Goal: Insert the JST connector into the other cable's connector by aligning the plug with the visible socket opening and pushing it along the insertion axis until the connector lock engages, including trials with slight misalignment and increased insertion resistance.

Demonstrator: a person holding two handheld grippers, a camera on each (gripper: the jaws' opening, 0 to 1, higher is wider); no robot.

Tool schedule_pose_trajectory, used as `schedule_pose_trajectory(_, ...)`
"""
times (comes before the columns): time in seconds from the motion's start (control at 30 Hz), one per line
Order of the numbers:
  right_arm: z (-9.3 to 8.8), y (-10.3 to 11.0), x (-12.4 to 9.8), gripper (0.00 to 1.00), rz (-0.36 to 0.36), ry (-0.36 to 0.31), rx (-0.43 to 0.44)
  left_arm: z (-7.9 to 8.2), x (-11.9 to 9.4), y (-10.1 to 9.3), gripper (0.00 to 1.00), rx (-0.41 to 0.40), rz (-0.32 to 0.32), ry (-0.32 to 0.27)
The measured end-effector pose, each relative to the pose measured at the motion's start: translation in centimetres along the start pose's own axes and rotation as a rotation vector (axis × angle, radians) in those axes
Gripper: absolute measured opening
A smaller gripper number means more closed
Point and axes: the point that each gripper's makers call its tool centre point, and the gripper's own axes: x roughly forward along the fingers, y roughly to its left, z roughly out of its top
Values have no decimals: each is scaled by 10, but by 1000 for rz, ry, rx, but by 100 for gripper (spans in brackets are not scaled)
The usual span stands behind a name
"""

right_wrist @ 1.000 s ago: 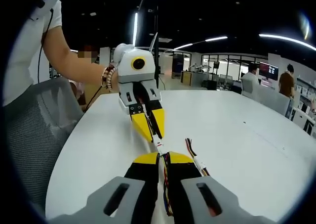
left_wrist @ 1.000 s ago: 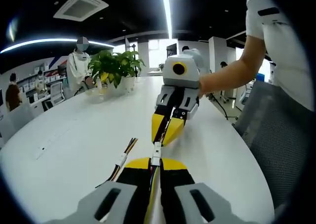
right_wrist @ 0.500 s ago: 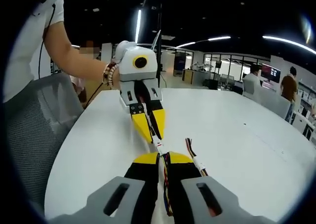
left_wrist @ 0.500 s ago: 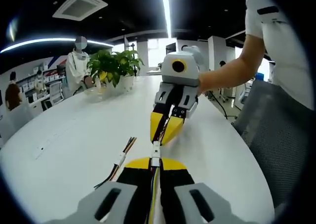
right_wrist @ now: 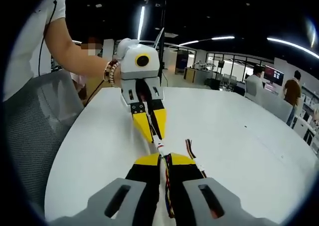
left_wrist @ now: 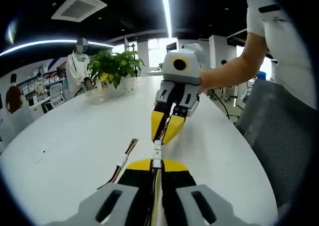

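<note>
left gripper [left_wrist: 156, 164] pinching 1 cable | right gripper [right_wrist: 165, 159] pinching 1 cable | 2 white JST connectors [left_wrist: 157, 150] touching between tips | 1 loose cable [left_wrist: 122, 162] beside left jaw

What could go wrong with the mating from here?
1. The connector sits in a short gap between the left gripper and right gripper; a slight tilt may jam it rather than lock it.
2. Spare cable lies loose beside the jaws on the table; it could get dragged.
</note>
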Motion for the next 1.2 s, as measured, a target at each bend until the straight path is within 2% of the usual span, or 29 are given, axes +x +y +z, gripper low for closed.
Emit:
schedule_pose_trajectory(0.83, -7, 2, 3, 2, 6, 48, -1, -6, 3, -1, 0, 61, -11, 68)
schedule_pose_trajectory(1.0, -8, 1, 4, 2, 3, 53, 2, -3, 4, -2, 0, 59, -16, 58)
schedule_pose_trajectory(1.2, -8, 2, 5, 2, 7, 58, 7, -6, 4, -2, 0, 70, -18, 74)
